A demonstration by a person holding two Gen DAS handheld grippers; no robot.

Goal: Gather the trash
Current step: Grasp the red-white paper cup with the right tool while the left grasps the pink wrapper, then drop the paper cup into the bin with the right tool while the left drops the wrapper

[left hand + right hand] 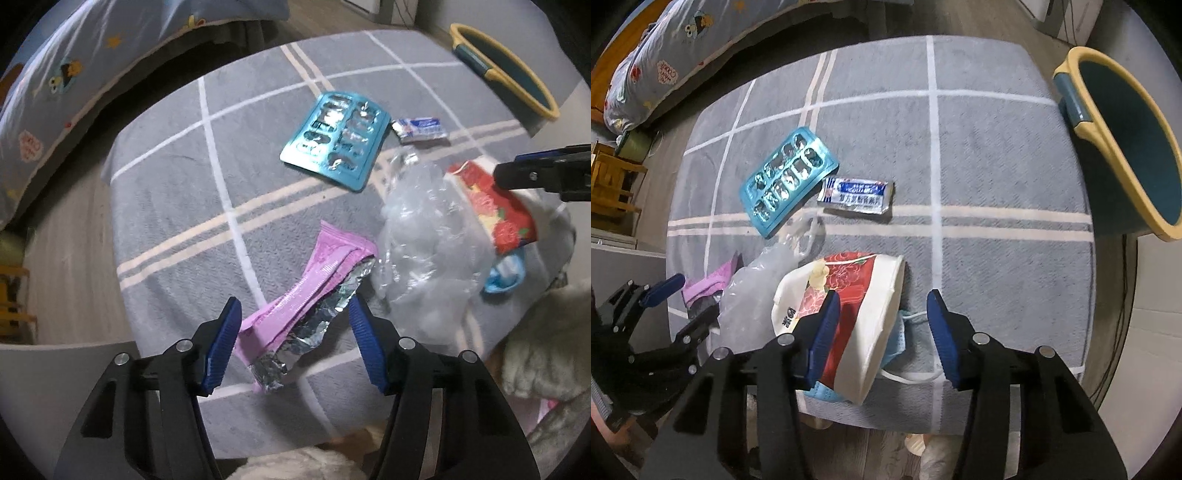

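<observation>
Trash lies on a grey checked cloth (pixel 173 192) (pixel 997 155). A pink foil-lined wrapper (pixel 310 295) (pixel 705 284) lies between the fingers of my open left gripper (pixel 293 310). A crumpled clear plastic bag (pixel 428 240) (pixel 753 291) lies to its right. A flattened red-and-white paper cup (pixel 864 314) (pixel 495 206) rests on a blue face mask (pixel 897 339) (pixel 504 277); my open right gripper (pixel 884 306) straddles the cup's right part. A teal blister pack (pixel 336 140) (pixel 786 181) and a small white sachet (pixel 419 129) (pixel 857 195) lie farther off.
A dark teal bin with a yellow rim (pixel 1126 147) (pixel 506 70) stands off the cloth's far right corner. A patterned blue pillow (pixel 55 99) (pixel 653 70) lies on the floor at the left. Fluffy white fabric (pixel 546 347) lies at the near right.
</observation>
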